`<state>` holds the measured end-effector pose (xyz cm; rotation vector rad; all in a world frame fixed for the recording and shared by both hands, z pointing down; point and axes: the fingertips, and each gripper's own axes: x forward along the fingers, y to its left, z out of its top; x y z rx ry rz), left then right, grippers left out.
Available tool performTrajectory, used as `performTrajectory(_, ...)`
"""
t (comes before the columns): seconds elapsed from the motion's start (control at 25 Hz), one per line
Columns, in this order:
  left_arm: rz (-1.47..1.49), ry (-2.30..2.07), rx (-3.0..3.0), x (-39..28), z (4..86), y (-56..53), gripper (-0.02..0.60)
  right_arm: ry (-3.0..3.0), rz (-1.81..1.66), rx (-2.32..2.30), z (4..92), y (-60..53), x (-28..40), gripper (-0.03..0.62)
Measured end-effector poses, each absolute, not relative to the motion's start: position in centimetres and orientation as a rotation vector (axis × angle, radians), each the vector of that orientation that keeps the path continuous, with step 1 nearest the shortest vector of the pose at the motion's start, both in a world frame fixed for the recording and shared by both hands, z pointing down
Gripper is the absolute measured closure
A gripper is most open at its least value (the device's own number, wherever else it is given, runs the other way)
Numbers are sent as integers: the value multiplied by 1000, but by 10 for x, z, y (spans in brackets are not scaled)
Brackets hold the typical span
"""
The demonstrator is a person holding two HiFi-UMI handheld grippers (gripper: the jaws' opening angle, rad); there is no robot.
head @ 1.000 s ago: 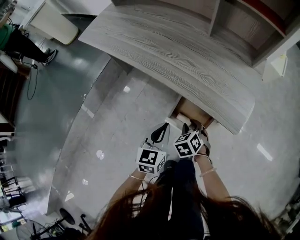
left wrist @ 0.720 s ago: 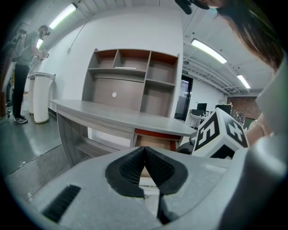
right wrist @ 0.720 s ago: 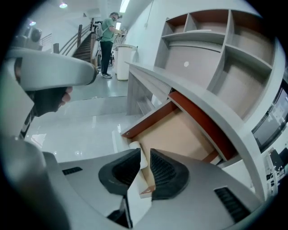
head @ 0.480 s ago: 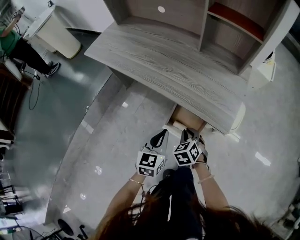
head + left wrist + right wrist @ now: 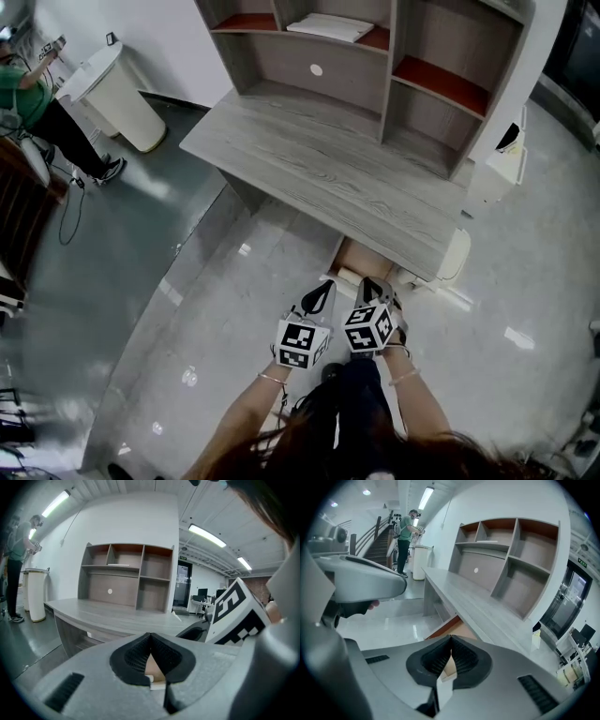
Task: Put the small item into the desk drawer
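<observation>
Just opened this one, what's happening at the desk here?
A person stands facing a grey desk, holding a gripper in each hand. The left gripper and right gripper hang side by side, low in front of the open drawer under the desktop. Both have their jaws shut with nothing between them. Whether the small item lies in the drawer cannot be made out from these views.

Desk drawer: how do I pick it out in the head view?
Find the long grey wood-grain desk with the shelf unit on top. Under its near edge, toward the right end, one drawer stands pulled out. Its tan interior sets it apart from the grey desk and pale floor.
</observation>
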<state>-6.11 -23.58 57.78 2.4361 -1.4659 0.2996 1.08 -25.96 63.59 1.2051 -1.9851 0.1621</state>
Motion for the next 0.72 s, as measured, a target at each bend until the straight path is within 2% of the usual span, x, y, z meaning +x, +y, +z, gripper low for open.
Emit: performTrajectory(0.72,242,-1348,2587,-35,461,-225,566,-2066,204,1485,508,-239,31,592)
